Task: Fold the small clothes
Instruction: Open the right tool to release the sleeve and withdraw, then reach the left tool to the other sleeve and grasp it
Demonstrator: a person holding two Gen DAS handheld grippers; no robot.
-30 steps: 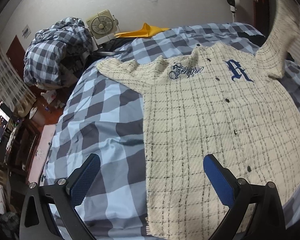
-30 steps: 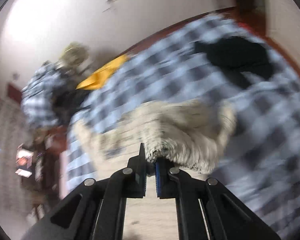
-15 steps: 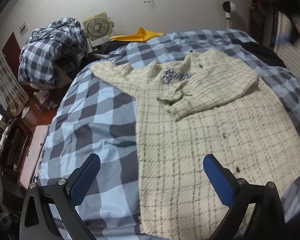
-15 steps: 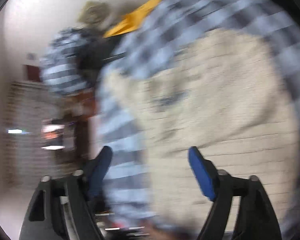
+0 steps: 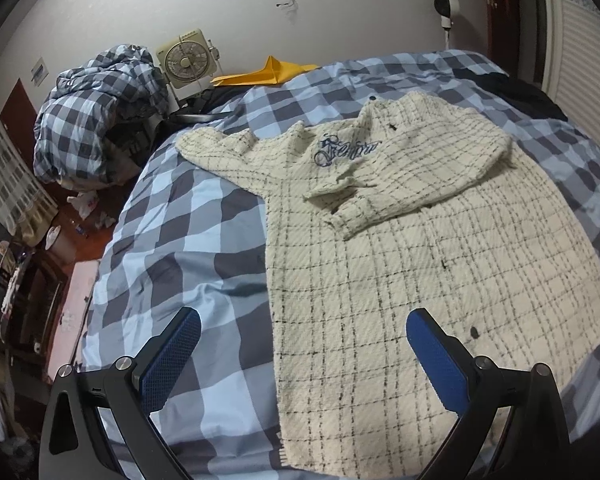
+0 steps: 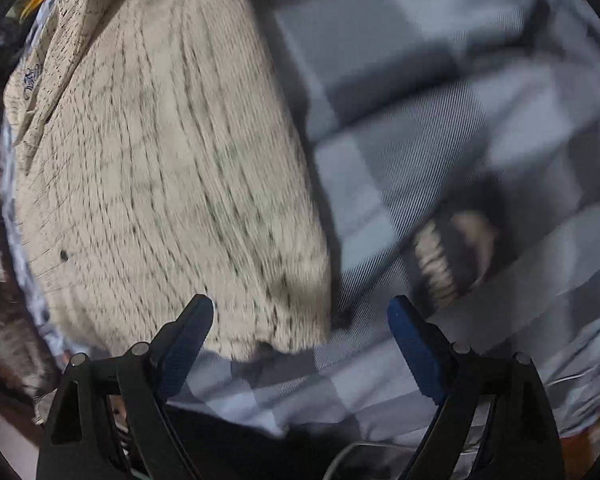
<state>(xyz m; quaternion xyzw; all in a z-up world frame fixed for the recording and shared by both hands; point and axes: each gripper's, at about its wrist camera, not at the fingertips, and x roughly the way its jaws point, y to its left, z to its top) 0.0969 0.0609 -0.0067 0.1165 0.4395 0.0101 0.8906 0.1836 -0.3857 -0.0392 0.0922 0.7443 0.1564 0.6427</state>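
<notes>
Risk: my right gripper (image 6: pixel 300 324), wide and empty, hangs over shirt (image 5: pixel 400 240) corner on bed (image 5: pixel 172 232); grabbing bedcover too drags the fold. Left gripper (image 5: pixel 300 344) wide, empty.

The cream tweed jacket with dark grid lines (image 5: pixel 400 272) lies flat on the blue-and-grey checked bedspread (image 5: pixel 188 240), toward its right side, with one sleeve folded across its chest. Behind the bed's far edge stand a beige box fan (image 5: pixel 184 60) and a yellow folded sheet (image 5: pixel 272 72) against the wall; left of them sits a heaped checked duvet (image 5: pixel 100 108). In the right wrist view the jacket's lower corner (image 6: pixel 292 300) lies left of bare bedspread (much blurred).
</notes>
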